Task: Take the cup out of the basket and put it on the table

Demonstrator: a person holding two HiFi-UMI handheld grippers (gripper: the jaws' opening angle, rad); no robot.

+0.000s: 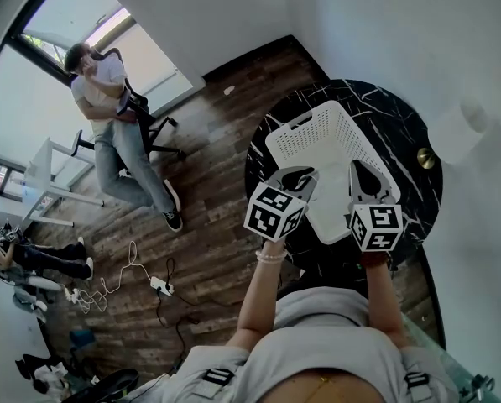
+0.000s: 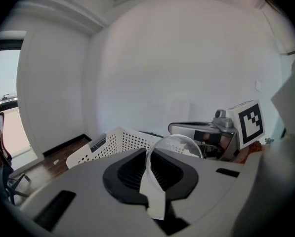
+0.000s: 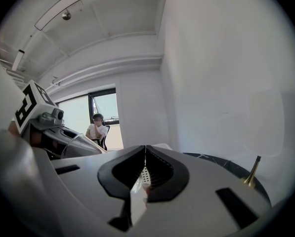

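Note:
A white perforated basket (image 1: pixel 334 141) stands on the round black marble table (image 1: pixel 401 116). My left gripper (image 1: pixel 305 175) is over the basket's near left part, shut on the rim of a clear plastic cup (image 2: pixel 176 146). The cup is lifted, with the basket (image 2: pixel 112 144) below and behind it. The right gripper view shows this cup (image 3: pixel 80 143) at its left. My right gripper (image 1: pixel 361 168) hovers by the basket's right side with its jaws shut. A bit of perforated basket wall (image 3: pixel 145 174) shows in the slit between them; whether it is pinched I cannot tell.
A brass-stemmed lamp (image 3: pixel 252 174) stands at the table's right edge near the white wall. A person sits on an office chair (image 1: pixel 107 116) by the window, across the wooden floor. Cables and a power strip (image 1: pixel 159 285) lie on the floor to the left.

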